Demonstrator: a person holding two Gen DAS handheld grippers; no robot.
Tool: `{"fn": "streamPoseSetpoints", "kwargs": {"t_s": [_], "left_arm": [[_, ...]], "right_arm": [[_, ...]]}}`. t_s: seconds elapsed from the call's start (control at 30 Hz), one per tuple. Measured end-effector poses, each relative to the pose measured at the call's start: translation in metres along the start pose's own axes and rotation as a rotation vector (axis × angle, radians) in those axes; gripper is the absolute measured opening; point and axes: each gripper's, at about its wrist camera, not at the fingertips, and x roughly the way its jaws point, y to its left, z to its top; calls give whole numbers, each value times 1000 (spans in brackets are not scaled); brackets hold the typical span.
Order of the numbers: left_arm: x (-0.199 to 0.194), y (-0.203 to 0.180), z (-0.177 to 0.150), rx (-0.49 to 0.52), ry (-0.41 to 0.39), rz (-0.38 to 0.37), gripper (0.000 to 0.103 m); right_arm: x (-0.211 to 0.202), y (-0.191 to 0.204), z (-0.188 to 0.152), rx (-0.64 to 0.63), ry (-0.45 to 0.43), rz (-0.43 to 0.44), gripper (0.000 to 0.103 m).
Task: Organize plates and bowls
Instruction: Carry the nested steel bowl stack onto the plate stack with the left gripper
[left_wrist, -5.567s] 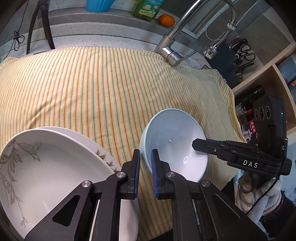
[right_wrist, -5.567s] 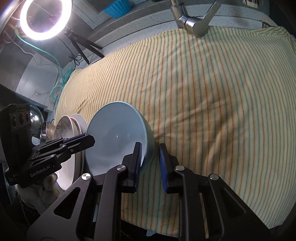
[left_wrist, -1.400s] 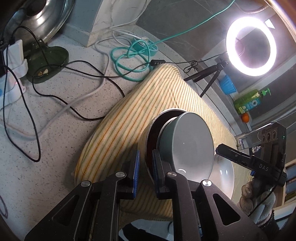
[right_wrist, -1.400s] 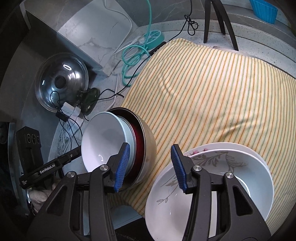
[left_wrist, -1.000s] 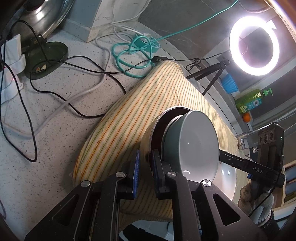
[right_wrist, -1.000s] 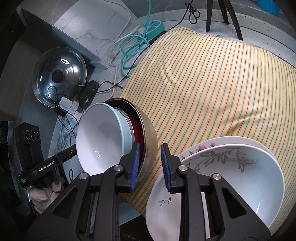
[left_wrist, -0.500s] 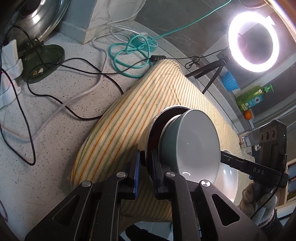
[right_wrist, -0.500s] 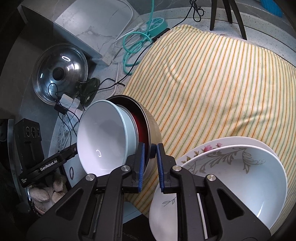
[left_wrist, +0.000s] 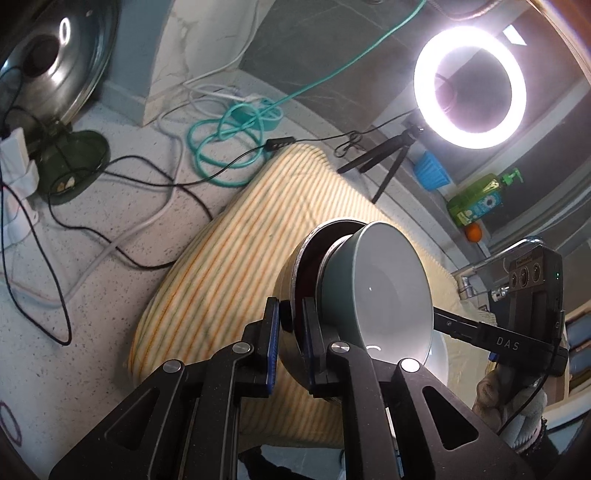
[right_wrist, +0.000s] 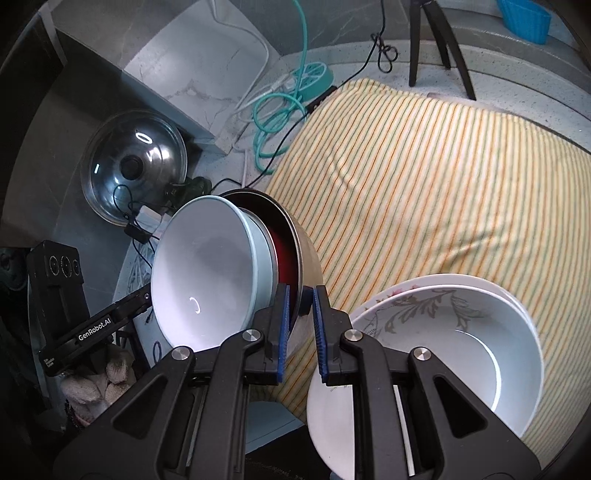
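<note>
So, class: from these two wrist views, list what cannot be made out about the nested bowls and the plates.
- Metal bowl: its underside, and whether it touches the striped cloth, hidden by its own wall in both views.
- Red inside of it: mostly covered by the pale blue bowl.
- Flowered plates: near edge hidden by the right gripper; count uncertain.

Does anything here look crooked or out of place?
Yes. The stacked bowls sit unevenly: the pale blue bowl rides high and tilted inside the metal bowl with a red inside, not nested flat. Both claws, left claw and right claw, pinch the metal rim.
</note>
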Motion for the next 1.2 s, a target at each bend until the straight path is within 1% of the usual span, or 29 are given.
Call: {"fn": "streamPoseSetpoints", "kwargs": {"t_s": [0.23, 0.37, 0.5, 0.7, 0.87, 1.07, 1.2], "left_arm": [[-2, -38, 3, 70, -7, -67, 10], [6, -59, -3, 109, 18, -101, 10], [19, -78, -9, 146, 60, -129, 10], [36, -98, -23, 194, 121, -151, 10], [45, -108, -33, 221, 161, -154, 10], [53, -112, -41, 239, 195, -147, 10], [55, -114, -42, 242, 199, -141, 10]], "right_arm": [[-48, -12, -11, 23, -75, -28, 14], [-70, -29, -23, 61, -106, -46, 14], [-86, -48, -38, 101, -125, -71, 14], [-101, -77, -60, 173, -137, -100, 14], [-103, -94, -76, 213, -133, -113, 14], [-104, -104, -87, 242, -132, -116, 14], [-104, -105, -91, 249, -132, -115, 14]]}}
